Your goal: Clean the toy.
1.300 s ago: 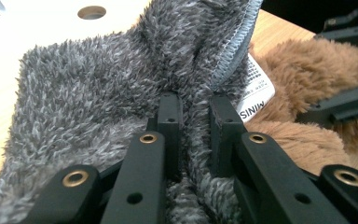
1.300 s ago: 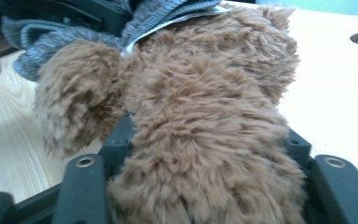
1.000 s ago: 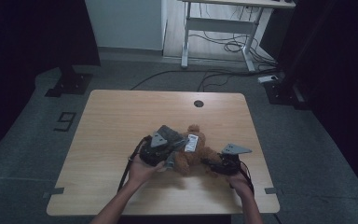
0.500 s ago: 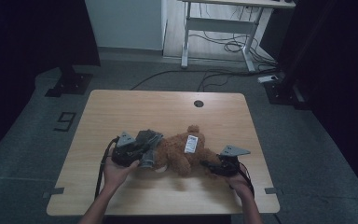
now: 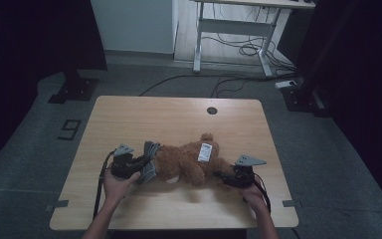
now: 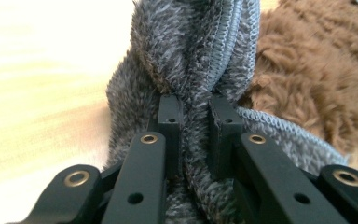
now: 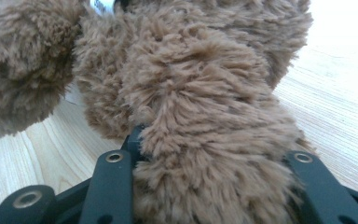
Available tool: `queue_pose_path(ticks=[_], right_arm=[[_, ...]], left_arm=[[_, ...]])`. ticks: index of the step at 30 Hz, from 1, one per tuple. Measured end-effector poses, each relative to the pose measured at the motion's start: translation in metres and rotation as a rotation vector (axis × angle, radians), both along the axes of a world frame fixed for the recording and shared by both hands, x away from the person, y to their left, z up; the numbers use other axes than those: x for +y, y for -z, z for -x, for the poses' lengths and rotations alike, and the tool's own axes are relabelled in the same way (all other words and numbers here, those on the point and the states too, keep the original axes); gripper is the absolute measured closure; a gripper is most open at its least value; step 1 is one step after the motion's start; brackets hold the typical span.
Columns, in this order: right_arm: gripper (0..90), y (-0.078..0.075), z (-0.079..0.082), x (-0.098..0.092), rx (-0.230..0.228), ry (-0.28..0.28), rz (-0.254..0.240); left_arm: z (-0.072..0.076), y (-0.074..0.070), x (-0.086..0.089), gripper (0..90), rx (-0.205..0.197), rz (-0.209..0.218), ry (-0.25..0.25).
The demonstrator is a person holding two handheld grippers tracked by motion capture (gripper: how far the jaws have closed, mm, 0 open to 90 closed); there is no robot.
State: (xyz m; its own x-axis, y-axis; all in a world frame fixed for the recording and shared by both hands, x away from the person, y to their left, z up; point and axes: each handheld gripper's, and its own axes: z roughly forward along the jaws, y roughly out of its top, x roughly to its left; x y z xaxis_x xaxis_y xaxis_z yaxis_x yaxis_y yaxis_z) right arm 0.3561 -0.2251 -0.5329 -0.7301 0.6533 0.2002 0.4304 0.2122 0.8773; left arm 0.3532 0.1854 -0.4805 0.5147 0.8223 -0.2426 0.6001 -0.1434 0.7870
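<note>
Plush bear [image 5: 184, 162] between claws, on table [image 5: 129, 119]

Right gripper [image 7: 212, 186]: black jaws are rising from the lower edge and clamping a thick limb of a brown plush toy [image 7: 205, 93]. The fur is spilling over both jaws. A pale wooden table [image 7: 340, 93] is lying beneath.

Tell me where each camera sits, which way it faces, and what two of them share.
High view: above the person's side, looking forward and down on the table; forearms, left gripper, right gripper.
Left gripper view: along its jaws, shut on grey fleece garment.
Right gripper view: along its jaws, gripping the brown plush bear.
Shared: bear, tabletop.
</note>
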Motion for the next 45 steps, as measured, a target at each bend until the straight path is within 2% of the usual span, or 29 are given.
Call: queue_pose_path(ticks=[4, 7, 8, 10, 13, 16, 17, 20, 21, 23, 24, 28, 35, 37, 39, 45], right_arm=[[55.2, 0.000, 0.000, 0.000, 0.001, 0.003, -0.004], [55.2, 0.001, 0.000, 0.001, 0.000, 0.006, -0.006], [55.2, 0.000, 0.000, 0.001, 0.001, 0.006, -0.004], [55.2, 0.001, 0.001, 0.002, 0.001, 0.009, -0.006], [55.1, 0.001, 0.001, 0.001, 0.002, 0.010, -0.008], [55.1, 0.001, 0.001, 0.001, 0.002, 0.007, -0.010], [55.1, 0.001, 0.001, 0.001, 0.000, 0.009, -0.010], [55.1, 0.001, 0.001, 0.001, 0.001, 0.008, -0.008], [55.1, 0.002, 0.001, 0.001, 0.002, 0.011, -0.005], [55.2, 0.002, 0.001, 0.001, 0.006, 0.011, -0.002], [55.2, 0.002, 0.001, 0.001, 0.004, 0.008, 0.002], [55.2, 0.002, 0.001, 0.002, 0.009, 0.012, -0.002], [55.2, 0.002, 0.001, 0.001, 0.019, 0.006, -0.010], [55.1, 0.003, 0.001, 0.001, 0.019, 0.005, -0.013], [55.1, 0.003, 0.001, 0.001, 0.020, 0.002, -0.015], [55.1, 0.003, 0.001, 0.002, 0.020, 0.000, -0.010]], left_arm=[[-0.001, -0.032, -0.019, 77.2, -0.068, -0.002, 0.050], [-0.001, -0.054, -0.054, 77.2, -0.120, -0.049, 0.115], [-0.002, -0.057, -0.064, 77.1, -0.125, -0.057, 0.130], [-0.006, -0.062, -0.094, 77.1, -0.126, -0.067, 0.180], [-0.014, -0.062, -0.134, 77.1, -0.109, -0.086, 0.245], [-0.024, -0.054, -0.164, 77.0, -0.069, -0.086, 0.285], [-0.026, -0.051, -0.176, 77.0, -0.060, -0.097, 0.294], [-0.029, -0.038, -0.195, 76.7, -0.078, -0.202, 0.296], [-0.030, -0.036, -0.195, 76.6, -0.080, -0.203, 0.290], [-0.031, -0.035, -0.188, 76.8, -0.056, -0.160, 0.291], [-0.031, -0.035, -0.184, 76.9, -0.049, -0.153, 0.289], [-0.031, -0.035, -0.159, 77.1, -0.055, -0.168, 0.233], [-0.030, -0.029, -0.127, 77.3, -0.069, -0.233, 0.173], [-0.031, -0.027, -0.117, 77.3, -0.051, -0.223, 0.164], [-0.032, -0.026, -0.108, 77.4, -0.028, -0.189, 0.169], [-0.031, -0.028, -0.110, 77.3, -0.030, -0.215, 0.174]])
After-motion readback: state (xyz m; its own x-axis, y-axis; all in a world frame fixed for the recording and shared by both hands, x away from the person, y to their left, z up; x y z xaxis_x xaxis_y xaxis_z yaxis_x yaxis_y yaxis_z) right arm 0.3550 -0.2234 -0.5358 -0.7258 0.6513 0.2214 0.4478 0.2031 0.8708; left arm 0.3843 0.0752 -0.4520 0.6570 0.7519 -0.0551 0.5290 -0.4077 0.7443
